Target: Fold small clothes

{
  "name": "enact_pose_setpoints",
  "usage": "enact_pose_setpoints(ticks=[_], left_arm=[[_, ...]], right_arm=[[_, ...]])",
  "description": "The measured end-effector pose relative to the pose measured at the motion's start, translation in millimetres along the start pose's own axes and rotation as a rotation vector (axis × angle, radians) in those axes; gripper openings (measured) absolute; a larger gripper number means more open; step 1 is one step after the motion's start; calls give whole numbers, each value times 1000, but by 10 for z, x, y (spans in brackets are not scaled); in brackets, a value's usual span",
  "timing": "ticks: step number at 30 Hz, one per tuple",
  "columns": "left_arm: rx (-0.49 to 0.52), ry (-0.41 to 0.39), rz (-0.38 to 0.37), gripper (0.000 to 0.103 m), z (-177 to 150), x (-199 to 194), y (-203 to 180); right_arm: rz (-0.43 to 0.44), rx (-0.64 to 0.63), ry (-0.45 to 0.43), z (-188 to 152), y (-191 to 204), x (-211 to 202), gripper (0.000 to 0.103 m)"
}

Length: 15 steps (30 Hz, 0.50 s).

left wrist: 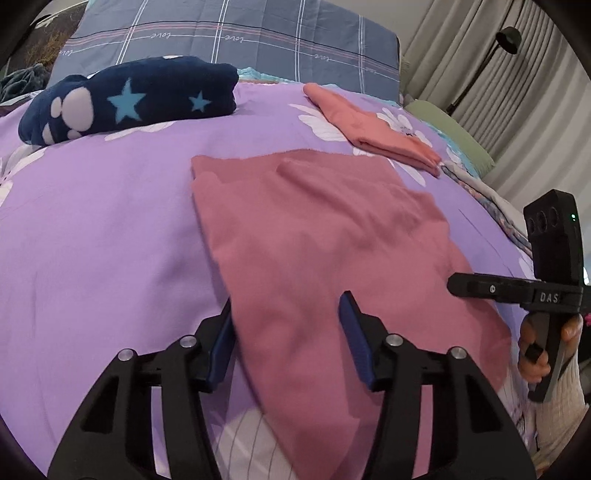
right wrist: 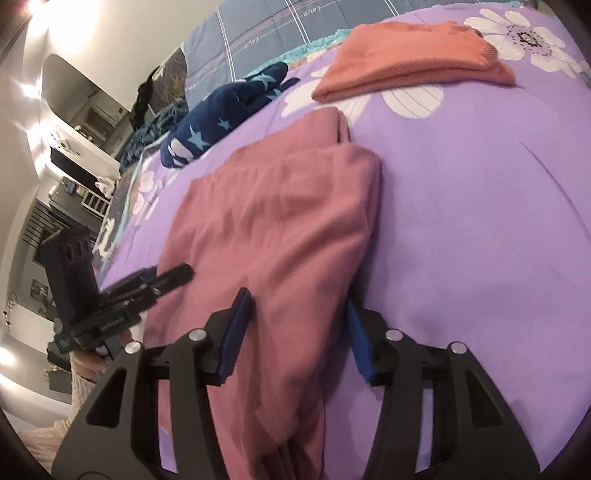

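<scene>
A dusty pink garment (left wrist: 314,229) (right wrist: 280,221) lies spread on the purple flowered bedspread (left wrist: 92,221) (right wrist: 480,184), one side doubled over. My left gripper (left wrist: 290,325) straddles its near left edge: one blue pad rests on the cloth, the other sits beside the edge on the bedspread. The jaws stand apart and the cloth lies slack between them. My right gripper (right wrist: 295,325) straddles the near right edge the same way, its right finger partly tucked under the fold, pads not pressing. Each gripper shows in the other's view, the right (left wrist: 480,290) and the left (right wrist: 166,280).
A folded salmon garment (left wrist: 384,129) (right wrist: 413,59) lies at the far right of the bed. A navy fleece piece with stars and paw prints (left wrist: 140,99) (right wrist: 218,122) lies at the far left. Behind them are a grey plaid quilt (left wrist: 240,33), a green pillow (left wrist: 450,133) and curtains (left wrist: 517,81).
</scene>
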<state>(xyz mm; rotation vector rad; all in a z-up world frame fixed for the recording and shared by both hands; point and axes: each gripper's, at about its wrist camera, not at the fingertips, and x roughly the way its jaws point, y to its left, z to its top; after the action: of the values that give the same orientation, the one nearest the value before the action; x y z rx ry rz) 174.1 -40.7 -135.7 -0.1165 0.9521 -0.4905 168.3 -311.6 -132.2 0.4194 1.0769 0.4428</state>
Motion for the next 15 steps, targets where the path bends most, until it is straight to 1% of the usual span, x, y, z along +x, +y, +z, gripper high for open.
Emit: enact_pose_setpoints(ticks=[4,5,6,7,8,9,11,15], left_arm=[[-10,8,-11,60,40,112,5],[17,-3,11,60,84,171,-47],[34,-9,34,51,110,199,-91],[37,-15,46,44,128,180,-129],[55,-34,75,25,151,115,-197],[87,-48,89,21,164,47,-264],[167,-111,86,20,214,-182,-466],[266,-241,87,19,453,-601,-887]], right_arm=[[15,29,-10,92,-39,136,51],[15,15,-21,136,-13,195,51],[-9,14,-32,153,15,224,47],[-29,21,-38,149,41,217,37],[-26,19,-52,124,92,164,23],[-27,-1,-89,85,150,61,21],[-26,-44,-151,20,258,-158,18],[-43,-102,-309,28,479,-706,18]])
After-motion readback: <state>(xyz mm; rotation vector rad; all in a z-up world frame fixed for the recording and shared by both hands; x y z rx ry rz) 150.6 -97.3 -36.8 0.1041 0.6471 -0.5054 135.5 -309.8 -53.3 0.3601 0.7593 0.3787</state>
